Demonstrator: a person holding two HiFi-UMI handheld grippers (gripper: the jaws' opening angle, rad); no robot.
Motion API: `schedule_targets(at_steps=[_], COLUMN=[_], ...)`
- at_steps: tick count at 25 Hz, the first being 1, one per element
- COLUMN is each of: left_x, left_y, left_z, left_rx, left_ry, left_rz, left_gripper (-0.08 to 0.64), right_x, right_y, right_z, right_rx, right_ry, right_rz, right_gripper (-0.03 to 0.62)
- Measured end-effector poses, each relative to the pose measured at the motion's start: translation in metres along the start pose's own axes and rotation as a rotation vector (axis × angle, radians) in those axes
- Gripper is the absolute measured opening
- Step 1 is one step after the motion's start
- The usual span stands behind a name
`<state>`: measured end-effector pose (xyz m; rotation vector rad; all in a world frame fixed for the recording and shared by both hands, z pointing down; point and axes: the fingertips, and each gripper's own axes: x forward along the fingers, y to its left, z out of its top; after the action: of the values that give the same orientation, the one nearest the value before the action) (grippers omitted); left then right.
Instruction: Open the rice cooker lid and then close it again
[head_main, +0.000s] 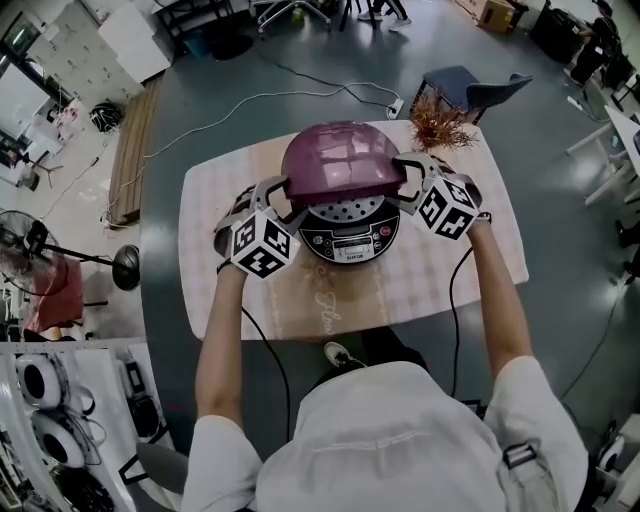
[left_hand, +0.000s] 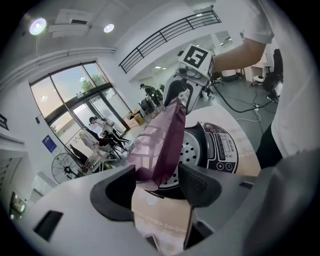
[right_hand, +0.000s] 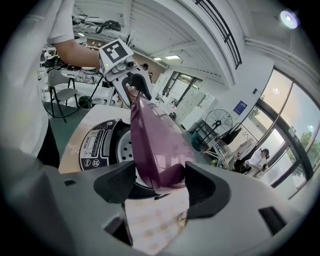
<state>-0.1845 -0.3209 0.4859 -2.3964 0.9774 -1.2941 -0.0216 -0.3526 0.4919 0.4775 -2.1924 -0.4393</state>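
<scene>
A rice cooker (head_main: 350, 240) with a black control panel stands mid-table. Its purple lid (head_main: 340, 160) is raised and tilts back, showing the perforated inner plate. My left gripper (head_main: 280, 195) is at the lid's left edge and my right gripper (head_main: 405, 180) at its right edge. In the left gripper view the lid's rim (left_hand: 160, 140) lies between the jaws of the left gripper (left_hand: 157, 182), with a gap at one pad. In the right gripper view the lid (right_hand: 157, 145) likewise sits between the spread jaws of the right gripper (right_hand: 159, 182). Neither gripper clamps it.
The table (head_main: 230, 290) carries a pale patterned cloth. A dried plant (head_main: 440, 125) stands at its far right corner, close behind my right gripper. A dark chair (head_main: 470, 90) sits beyond it. A fan (head_main: 30, 245) and a cable lie on the floor to the left.
</scene>
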Motion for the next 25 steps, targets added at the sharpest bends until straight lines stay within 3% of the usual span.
schedule_targets(at_steps=[13,17,25], left_x=[0.013,0.018,0.022], left_y=[-0.042,-0.057,-0.058], left_z=[-0.023,-0.031,-0.031], left_rx=[-0.008,-0.064,-0.210], left_ry=[0.050,0.054,0.011], left_rz=[-0.099,-0.168,-0.195], left_gripper=[0.285,0.304,0.304], right_x=[0.011,0.017,0.019], right_y=[0.042,0.054,0.057], right_z=[-0.021,-0.030,-0.032], right_rx=[0.032,0.062,0.135], right_ry=[0.058,0.071,0.053], right_rz=[0.074,0.117,0.164], right_gripper=[0.319,0.319,0.301])
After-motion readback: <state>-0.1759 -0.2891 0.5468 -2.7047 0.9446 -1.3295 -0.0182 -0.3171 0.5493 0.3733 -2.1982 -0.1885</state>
